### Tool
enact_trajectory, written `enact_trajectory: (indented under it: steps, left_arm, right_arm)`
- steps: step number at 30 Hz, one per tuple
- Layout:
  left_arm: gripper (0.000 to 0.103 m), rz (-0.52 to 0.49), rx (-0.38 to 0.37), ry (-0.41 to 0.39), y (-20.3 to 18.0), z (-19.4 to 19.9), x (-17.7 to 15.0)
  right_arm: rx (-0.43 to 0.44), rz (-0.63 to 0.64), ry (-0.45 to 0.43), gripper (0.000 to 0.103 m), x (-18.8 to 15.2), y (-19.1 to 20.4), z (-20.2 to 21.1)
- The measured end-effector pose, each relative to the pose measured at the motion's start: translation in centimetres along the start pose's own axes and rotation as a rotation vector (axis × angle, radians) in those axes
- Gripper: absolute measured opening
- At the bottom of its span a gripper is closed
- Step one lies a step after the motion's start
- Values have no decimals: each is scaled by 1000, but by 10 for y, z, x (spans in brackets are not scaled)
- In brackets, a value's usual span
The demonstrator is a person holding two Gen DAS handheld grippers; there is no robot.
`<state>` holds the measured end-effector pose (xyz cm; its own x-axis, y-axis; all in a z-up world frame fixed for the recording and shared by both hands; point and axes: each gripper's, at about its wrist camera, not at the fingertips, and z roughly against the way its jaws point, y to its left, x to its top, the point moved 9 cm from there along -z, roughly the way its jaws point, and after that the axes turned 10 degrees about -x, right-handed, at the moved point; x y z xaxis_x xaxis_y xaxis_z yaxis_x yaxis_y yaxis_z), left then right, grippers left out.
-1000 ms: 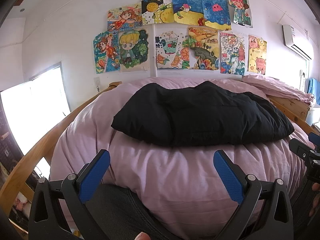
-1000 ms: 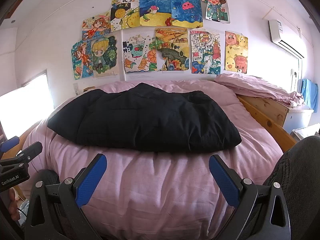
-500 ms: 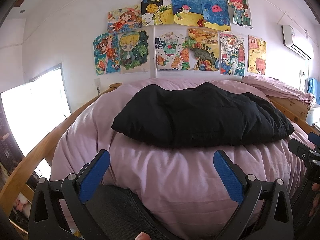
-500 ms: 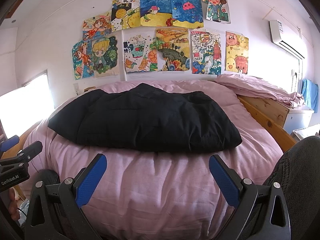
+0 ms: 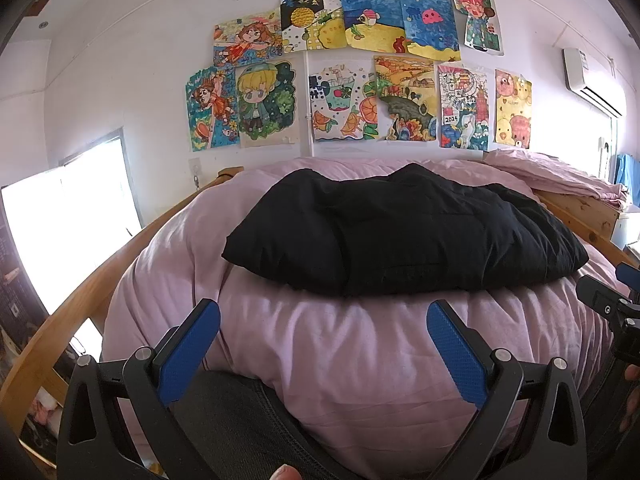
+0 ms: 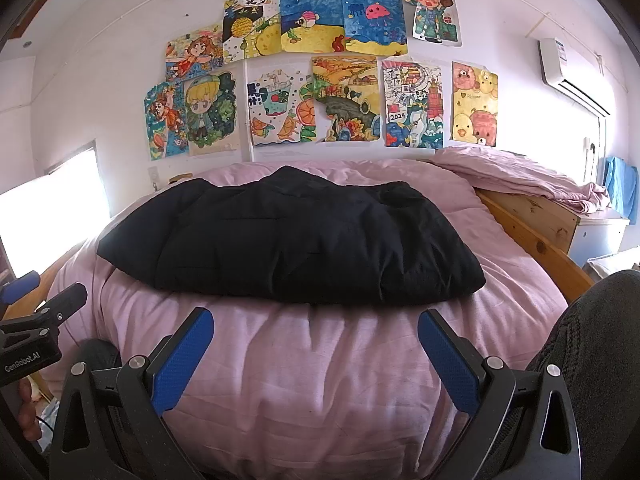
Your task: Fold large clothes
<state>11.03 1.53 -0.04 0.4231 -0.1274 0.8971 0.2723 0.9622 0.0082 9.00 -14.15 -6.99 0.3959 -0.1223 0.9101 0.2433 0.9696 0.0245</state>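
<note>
A black padded garment [image 5: 404, 236] [image 6: 296, 240] lies folded into a flat bundle across the middle of a bed with a pink cover [image 5: 360, 352] [image 6: 320, 360]. My left gripper [image 5: 323, 312] is open, hanging over the bed's near edge, well short of the garment, with nothing between its blue pads. My right gripper [image 6: 316, 320] is open too, at the same near edge and just as far from the garment. Each gripper shows at the side of the other's view: the right one [image 5: 612, 308] and the left one [image 6: 36, 312].
Wooden bed rails run along the left [image 5: 68, 320] and the right [image 6: 536, 236]. A crumpled pink sheet [image 6: 520, 176] lies at the back right. Children's drawings [image 5: 360, 72] cover the far wall. A person's dark-trousered knees [image 5: 240, 420] [image 6: 588, 328] sit at the near edge.
</note>
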Motion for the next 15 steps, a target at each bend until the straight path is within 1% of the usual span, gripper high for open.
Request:
enact_trajectory:
  steps: [15]
  left_arm:
    - [102,-4,-2,0,1,0,0]
  right_arm:
    - [0,-2,0,103,0,0,0]
